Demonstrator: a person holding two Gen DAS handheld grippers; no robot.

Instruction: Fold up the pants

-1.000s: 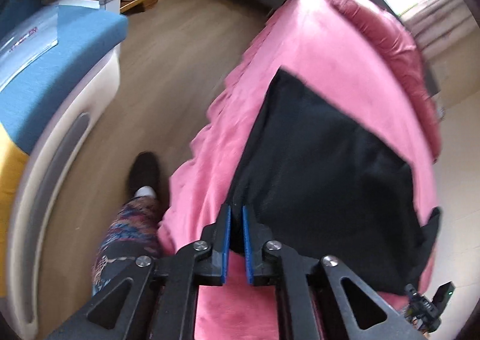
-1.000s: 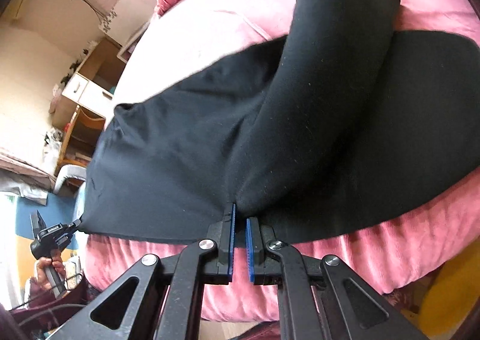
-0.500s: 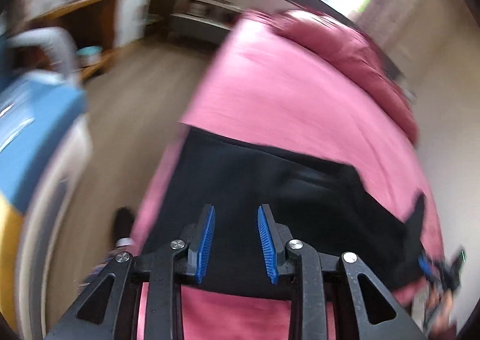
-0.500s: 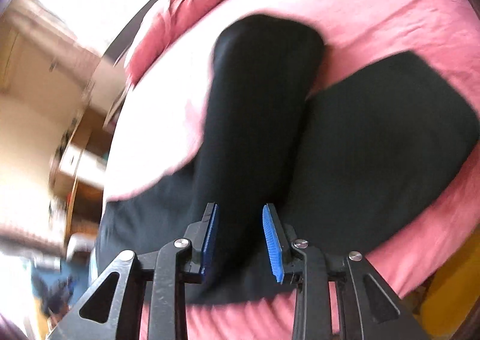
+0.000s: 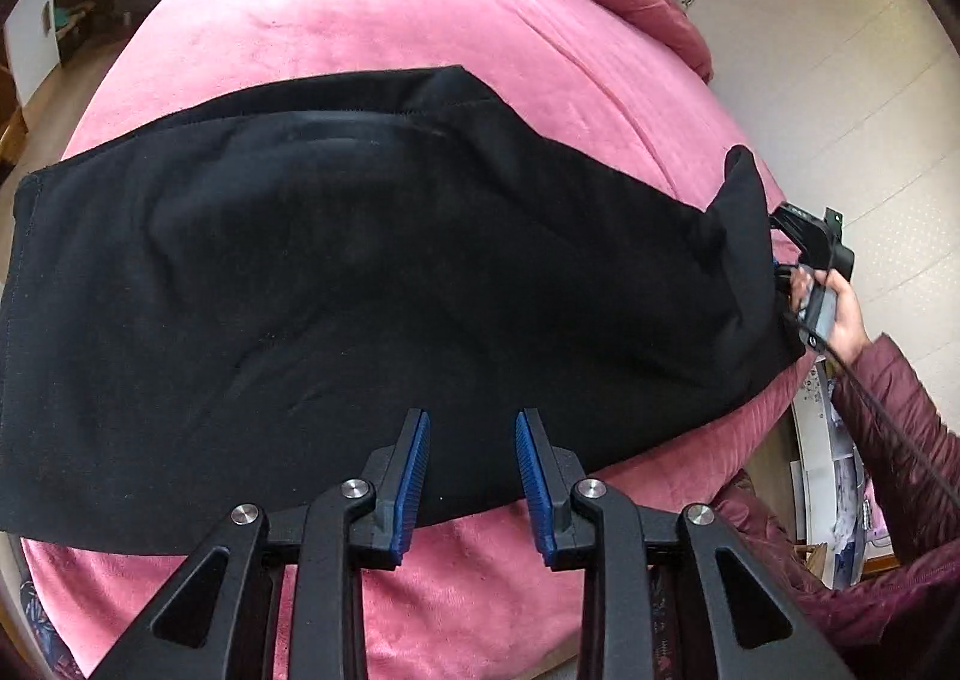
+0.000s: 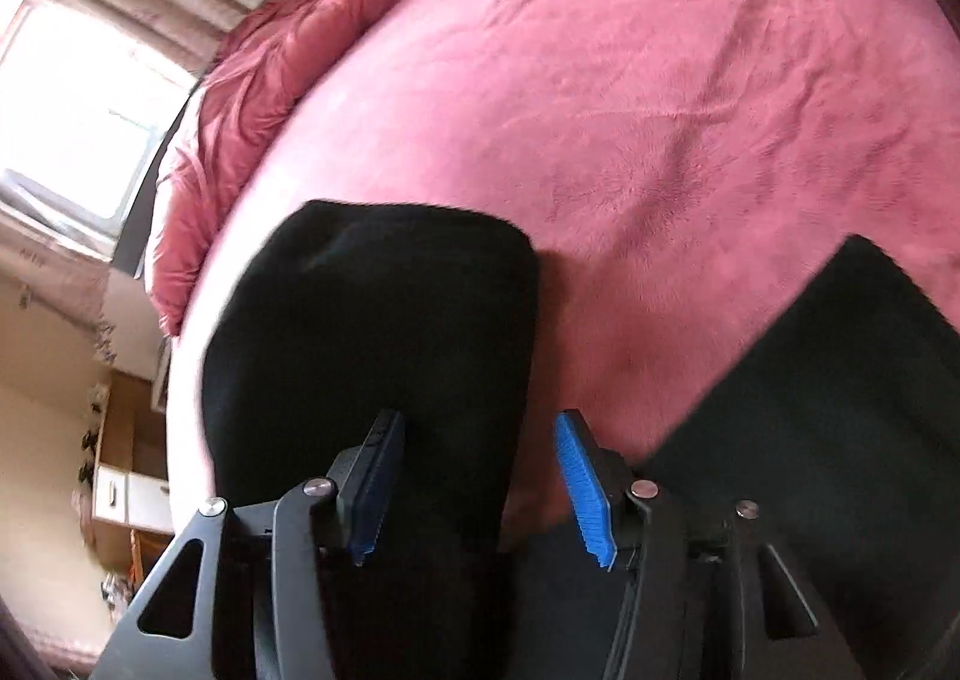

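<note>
**Soft black pants on a plush bed: grip the hems, not the middle**

Pink plush bedding [image 5: 372, 14] is your work surface, and it gives under any load, so expect cloth to drag on its nap, not glide.

Start at the left of the left wrist view. The black pants [image 5: 336, 272] lie spread across the near part of the bed, with a stitched hem edge at the far left and a seam running along the far side. They look like thick, matte knit: limp, light for their bulk, not fragile, and likely to sag and bunch wherever you lift them from a single point. Your left gripper [image 5: 471, 476] hovers over the near edge with its blue pads set apart at a moderate gap, nothing between them.

Moving right, the cloth rises into a raised bunch at its right end, close to your right hand [image 5: 840, 314] and its purple sleeve [image 5: 900, 416].

In the right wrist view, the right gripper [image 6: 480, 482] has its jaws opening, and a folded-over black leg lies beyond and partly between the pads without being pinched.

Judging by the fabric, take hold at the doubled edges or corners, where thickness gives the pads bite. A pinch in the flat middle would probably just tent one layer.
</note>
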